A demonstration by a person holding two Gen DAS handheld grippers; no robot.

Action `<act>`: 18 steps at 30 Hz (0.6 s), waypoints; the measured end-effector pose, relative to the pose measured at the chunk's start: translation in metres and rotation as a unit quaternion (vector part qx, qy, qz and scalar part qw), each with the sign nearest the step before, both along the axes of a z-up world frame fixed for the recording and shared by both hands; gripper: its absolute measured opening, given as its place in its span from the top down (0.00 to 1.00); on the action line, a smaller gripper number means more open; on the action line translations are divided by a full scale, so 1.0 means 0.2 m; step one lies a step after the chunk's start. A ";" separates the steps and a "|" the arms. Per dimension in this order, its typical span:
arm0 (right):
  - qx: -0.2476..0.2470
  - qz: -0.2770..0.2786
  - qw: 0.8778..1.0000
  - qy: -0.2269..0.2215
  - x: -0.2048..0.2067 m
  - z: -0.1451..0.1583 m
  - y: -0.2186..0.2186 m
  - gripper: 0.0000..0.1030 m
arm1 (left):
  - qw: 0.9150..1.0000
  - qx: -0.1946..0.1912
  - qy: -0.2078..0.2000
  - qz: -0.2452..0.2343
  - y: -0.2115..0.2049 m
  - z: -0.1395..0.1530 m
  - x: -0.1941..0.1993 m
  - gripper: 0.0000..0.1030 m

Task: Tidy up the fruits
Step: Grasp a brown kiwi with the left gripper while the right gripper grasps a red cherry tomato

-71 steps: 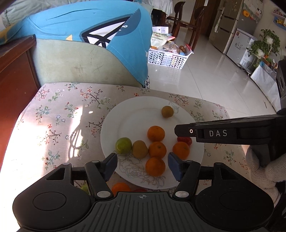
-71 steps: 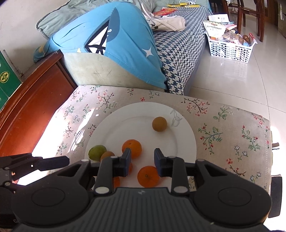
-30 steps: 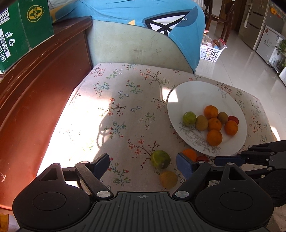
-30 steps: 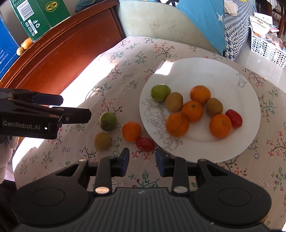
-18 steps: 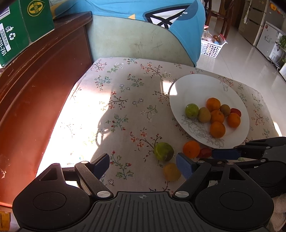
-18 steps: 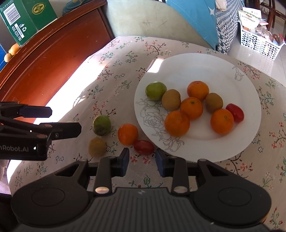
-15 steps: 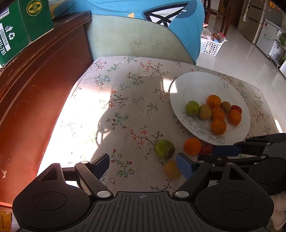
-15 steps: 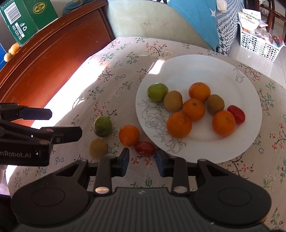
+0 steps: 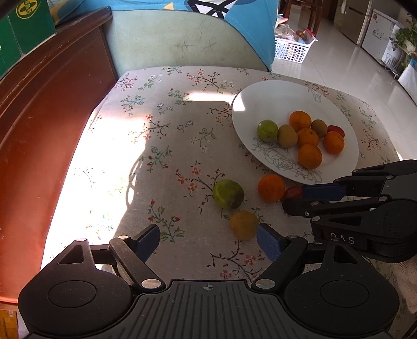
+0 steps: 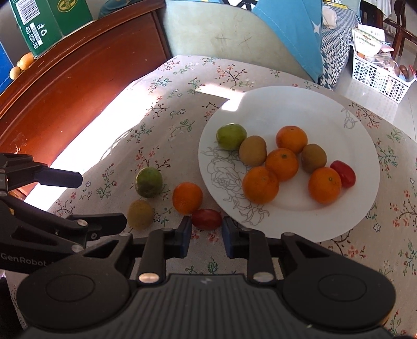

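Observation:
A white plate point(image 10: 359, 208) point(image 9: 260, 104) holds several oranges, kiwis, a green fruit and a red tomato. On the floral cloth beside it lie a green fruit point(image 10: 148, 181) point(image 9: 228, 194), a kiwi point(image 10: 140, 214) point(image 9: 244, 224), an orange point(image 10: 187, 198) point(image 9: 271, 188) and a red tomato point(image 10: 207, 219) point(image 9: 293, 192). My right gripper point(image 10: 206, 236) is open, its blue pads just either side of the loose tomato's near end. My left gripper point(image 9: 208, 241) is open wide and empty, its right pad next to the kiwi.
A red-brown wooden cabinet point(image 9: 39, 117) runs along the left with green boxes point(image 10: 49, 23) on top. A pale green cushion point(image 9: 177, 39) under a blue cloth stands behind the table. A white basket point(image 10: 378, 70) sits on the tiled floor.
Both grippers have moved forward and lower toward the loose fruits. The right gripper's pads now reach the red tomato. No fruit has moved.

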State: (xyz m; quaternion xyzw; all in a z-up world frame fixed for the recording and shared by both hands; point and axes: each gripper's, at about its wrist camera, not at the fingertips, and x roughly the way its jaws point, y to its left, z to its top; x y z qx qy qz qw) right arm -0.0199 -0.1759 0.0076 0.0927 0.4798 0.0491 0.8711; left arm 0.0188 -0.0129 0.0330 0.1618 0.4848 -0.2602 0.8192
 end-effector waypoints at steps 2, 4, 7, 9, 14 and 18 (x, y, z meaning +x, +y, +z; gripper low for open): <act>0.003 0.003 1.000 0.002 -0.01 0.00 -0.01 0.76 | 1.000 -0.001 0.002 -0.005 -0.01 -0.01 -0.01 0.20; 0.009 0.006 1.000 0.004 -0.01 0.01 -0.01 0.76 | 1.000 -0.004 0.004 -0.011 -0.01 -0.02 -0.02 0.20; 0.011 0.006 1.000 0.003 -0.03 0.02 -0.03 0.76 | 1.000 -0.009 0.006 -0.017 -0.03 -0.03 -0.03 0.22; 0.014 0.004 1.000 0.004 -0.03 0.02 -0.04 0.76 | 1.000 -0.013 0.006 -0.016 -0.04 -0.04 -0.03 0.22; 0.017 0.003 1.000 0.004 -0.03 0.03 -0.06 0.76 | 1.000 -0.021 0.008 -0.016 -0.06 -0.06 -0.03 0.27; 0.020 0.002 1.000 0.004 -0.04 0.03 -0.07 0.76 | 0.999 -0.021 0.004 -0.027 -0.08 -0.06 -0.04 0.35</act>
